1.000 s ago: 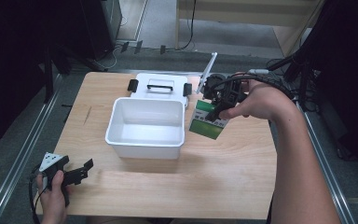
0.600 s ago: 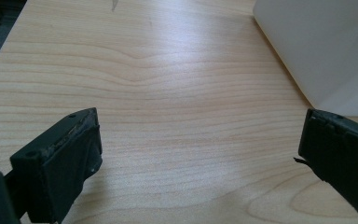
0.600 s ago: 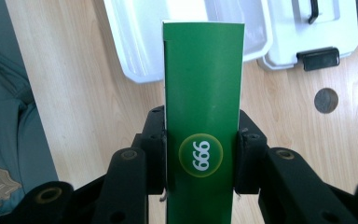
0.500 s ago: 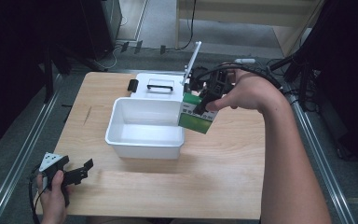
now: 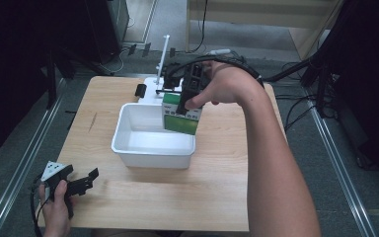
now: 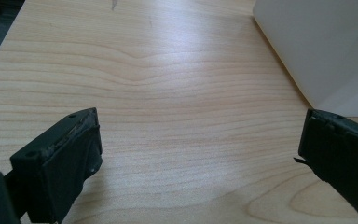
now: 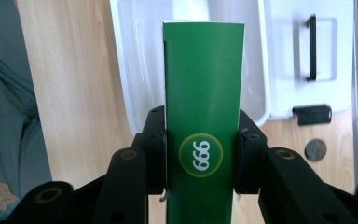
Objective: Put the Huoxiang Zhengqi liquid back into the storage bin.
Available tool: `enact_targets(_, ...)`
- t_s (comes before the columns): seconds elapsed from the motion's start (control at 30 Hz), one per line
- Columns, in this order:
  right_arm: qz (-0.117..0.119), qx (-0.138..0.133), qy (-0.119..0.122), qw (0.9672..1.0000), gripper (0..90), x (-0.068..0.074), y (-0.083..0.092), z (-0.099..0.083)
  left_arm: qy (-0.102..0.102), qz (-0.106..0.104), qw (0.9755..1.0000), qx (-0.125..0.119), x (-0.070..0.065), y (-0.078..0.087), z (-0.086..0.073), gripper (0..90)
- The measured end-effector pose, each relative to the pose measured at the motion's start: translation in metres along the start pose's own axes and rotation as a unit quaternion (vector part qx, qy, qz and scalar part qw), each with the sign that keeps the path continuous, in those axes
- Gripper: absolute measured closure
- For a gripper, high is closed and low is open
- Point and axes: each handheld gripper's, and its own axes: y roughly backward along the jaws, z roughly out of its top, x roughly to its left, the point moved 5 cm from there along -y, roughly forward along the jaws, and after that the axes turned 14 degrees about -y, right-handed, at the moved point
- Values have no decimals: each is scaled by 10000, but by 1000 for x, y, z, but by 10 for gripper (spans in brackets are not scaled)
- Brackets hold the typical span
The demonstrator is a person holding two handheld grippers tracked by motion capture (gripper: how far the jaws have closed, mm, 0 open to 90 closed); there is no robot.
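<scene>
Green box [image 7: 202,93] clamped between right claw [image 7: 201,154] jaws — above white bin [image 5: 128,143]

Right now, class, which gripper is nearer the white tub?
Right. The right gripper hangs over the white tub's far right corner, clamping a green box; the left gripper rests on the table, apart.

We look along the left gripper [image 6: 198,154], its two black jaws rising from the bottom corners, wide apart, nothing between them. The left-hand jaw shows a scuffed, worn inner edge and a small hole on its top face; the right-hand jaw is cut off by the frame edge. Under them lies the light wooden tabletop with wavy grain [image 6: 168,93], bright glare across the middle. At the upper right we see the smooth side wall of a white plastic bin [image 6: 326,46], standing on the wood, just beyond the right-hand jaw. A small dark mark sits at the top edge.
</scene>
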Motion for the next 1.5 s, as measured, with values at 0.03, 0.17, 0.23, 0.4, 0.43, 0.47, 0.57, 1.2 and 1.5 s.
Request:
enact_targets(0.03, 8, -44, 103, 9999, 649, 2, -3, 8, -4, -1, 10000, 5, 0, 0, 0, 3)
enact_targets(0.17, 41, -57, 195, 9998, 649, 5, -9, 16, -4, -1, 10000, -12, 0, 0, 0, 3)
enact_targets(0.23, 41, 10, 201, 9998, 648, 7, -14, 17, -4, 0, 10000, -16, 0, 0, 0, 3)
enact_targets(0.4, 15, 83, 225, 9997, 648, 5, -26, 18, 2, -3, 10000, -3, 0, 0, 0, 3)
enact_targets(0.43, 18, 92, 218, 9997, 649, 4, -29, 17, -1, 0, 10000, -7, 0, 0, 0, 3)
enact_targets(0.47, 29, 72, 234, 9997, 648, 3, -31, 17, -3, -1, 10000, -13, 0, 0, 0, 3)
enact_targets(0.57, -9, 70, 252, 9997, 649, -1, -39, 14, -6, 0, 10000, -11, 0, 0, 0, 3)
enact_targets(1.2, -9, 16, 472, 9989, 648, -12, -76, -5, -17, -1, 10000, 1, 0, 0, 0, 3)
enact_targets(1.5, -1, 27, 537, 9986, 647, -12, -90, -7, -15, -2, 10000, -4, 0, 0, 0, 3)
